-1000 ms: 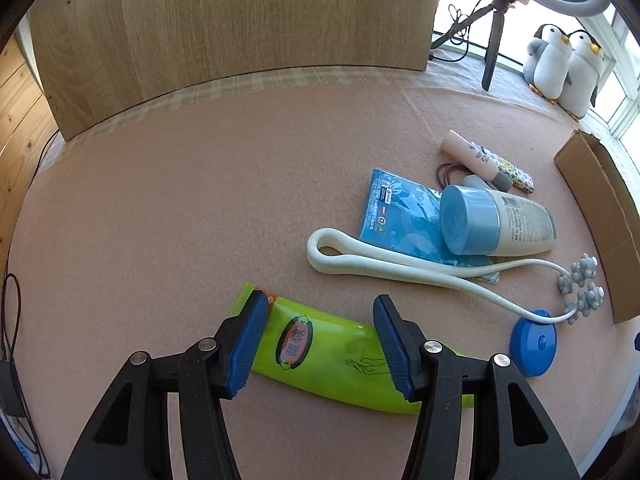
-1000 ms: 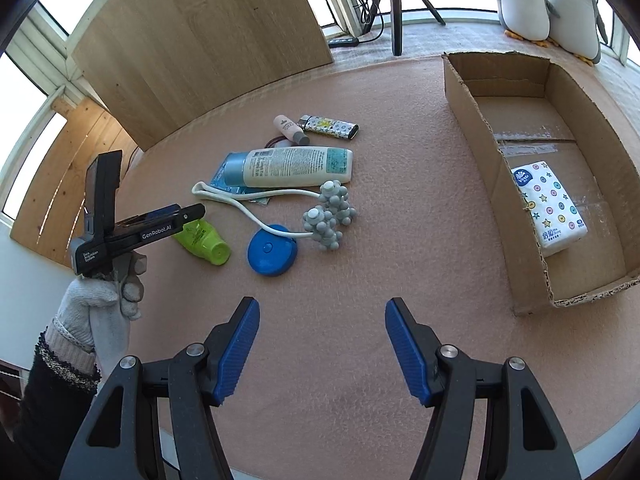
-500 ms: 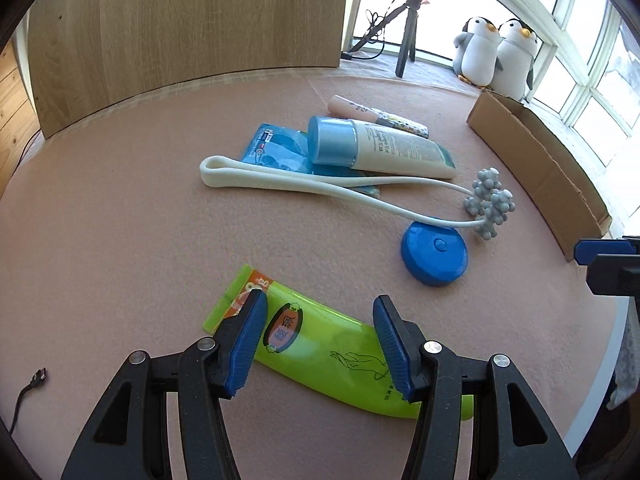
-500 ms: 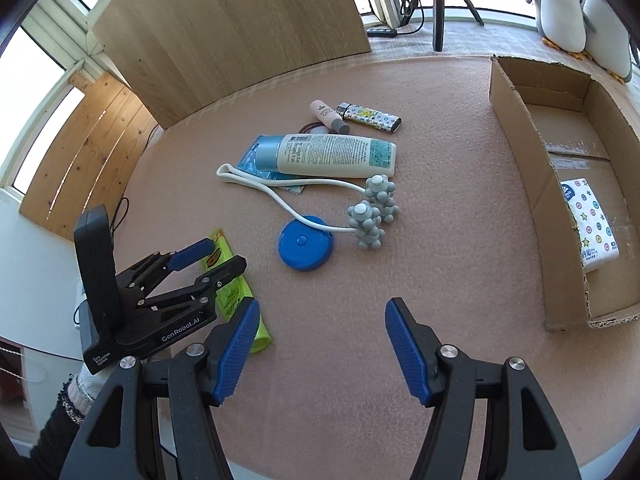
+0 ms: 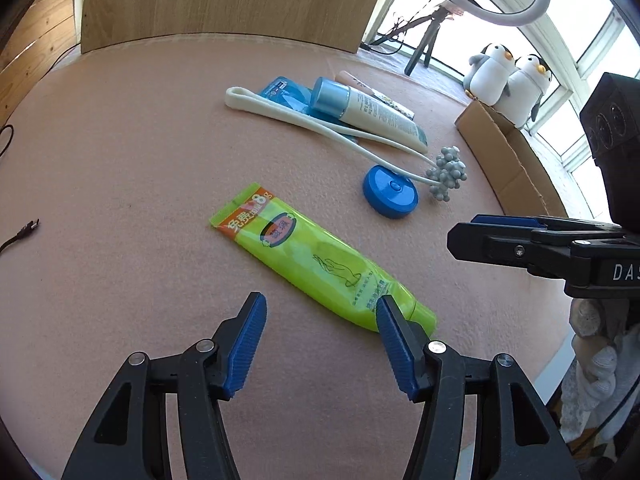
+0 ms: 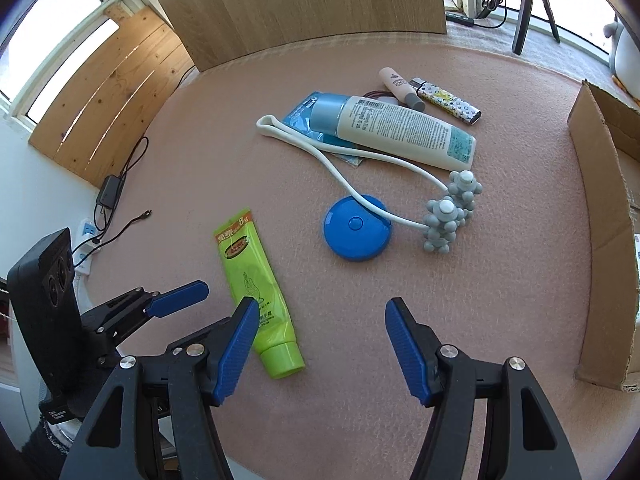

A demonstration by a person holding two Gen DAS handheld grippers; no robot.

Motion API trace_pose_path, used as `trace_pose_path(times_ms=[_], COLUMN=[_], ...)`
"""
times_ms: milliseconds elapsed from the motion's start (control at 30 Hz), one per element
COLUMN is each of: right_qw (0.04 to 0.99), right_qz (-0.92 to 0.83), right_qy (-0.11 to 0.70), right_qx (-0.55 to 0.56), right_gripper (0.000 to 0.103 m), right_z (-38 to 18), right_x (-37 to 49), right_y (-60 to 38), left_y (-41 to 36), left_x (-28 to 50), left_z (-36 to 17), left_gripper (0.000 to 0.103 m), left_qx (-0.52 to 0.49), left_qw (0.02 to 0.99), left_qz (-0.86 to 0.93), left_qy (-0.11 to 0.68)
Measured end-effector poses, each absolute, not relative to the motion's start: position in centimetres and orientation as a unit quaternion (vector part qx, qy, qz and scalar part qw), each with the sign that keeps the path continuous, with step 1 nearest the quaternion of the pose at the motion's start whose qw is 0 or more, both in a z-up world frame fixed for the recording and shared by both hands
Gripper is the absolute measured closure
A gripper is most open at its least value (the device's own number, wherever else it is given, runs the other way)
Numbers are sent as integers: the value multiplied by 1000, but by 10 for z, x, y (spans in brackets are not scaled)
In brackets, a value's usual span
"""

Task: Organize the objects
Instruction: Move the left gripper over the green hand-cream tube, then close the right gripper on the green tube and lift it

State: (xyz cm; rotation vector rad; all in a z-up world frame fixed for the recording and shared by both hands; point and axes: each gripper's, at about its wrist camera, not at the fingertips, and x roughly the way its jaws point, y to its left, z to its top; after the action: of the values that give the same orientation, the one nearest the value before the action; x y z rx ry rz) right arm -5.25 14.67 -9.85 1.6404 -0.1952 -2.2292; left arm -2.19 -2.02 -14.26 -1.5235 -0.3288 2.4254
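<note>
Right wrist view: a big pink mat (image 6: 460, 320) fills most of the frame. At the right edge stands a cardboard box (image 6: 596, 184), open on top. A tall wood board (image 6: 304, 4) stands along the top, behind the mat.

In the middle of the frame is a pile of things. The biggest is a white tube with a blue cap (image 6: 392, 128). It lies on a flat blue packet (image 6: 304, 116). A long white massager with grey bumpy balls (image 6: 448, 216) bends across the packet and over the edge of a round blue disc (image 6: 356, 232). Just above the white tube lie a small pink tube (image 6: 400, 88) and a little patterned lighter (image 6: 448, 102), side by side.

The green tube (image 6: 256, 288) lies alone at lower left of the middle, cap end toward the bottom of the frame.

The right gripper (image 6: 318, 344) is at the bottom, jaws wide apart and holding nothing. Its left pad (image 6: 236, 344) is just beside the green tube's cap end. The left gripper (image 6: 176, 300) shows at lower left.

In the left wrist view the left gripper (image 5: 318, 344) is wide apart too, and empty. The green tube (image 5: 316, 264) lies slanted in the middle, its cap end by the right pad (image 5: 394, 344). The right gripper (image 5: 500, 236) pokes in from the right edge, and I cannot tell its jaws from here.
</note>
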Motion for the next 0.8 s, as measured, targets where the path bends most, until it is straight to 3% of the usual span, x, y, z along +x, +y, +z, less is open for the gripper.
trace_pose_path(times_ms=[367, 533, 700, 800], right_qw=[232, 246, 250, 255], right_qz=[-758, -744, -734, -727], right_qy=[-56, -56, -53, -57], right_qx=[608, 619, 630, 635], right_gripper=[42, 67, 72, 81], right_z=[-121, -127, -133, -137], right_x=[-69, -71, -70, -68], right_y=[122, 117, 114, 112], left_y=[-12, -12, -16, -20], left_x=[-14, -18, -17, -14], left_z=[-149, -149, -147, -146], left_gripper=[42, 42, 42, 42], left_qx=[-536, -538, -538, -538], left_qw=[137, 138, 142, 143], left_qz=[819, 817, 815, 815], left_qy=[-153, -155, -158, -158])
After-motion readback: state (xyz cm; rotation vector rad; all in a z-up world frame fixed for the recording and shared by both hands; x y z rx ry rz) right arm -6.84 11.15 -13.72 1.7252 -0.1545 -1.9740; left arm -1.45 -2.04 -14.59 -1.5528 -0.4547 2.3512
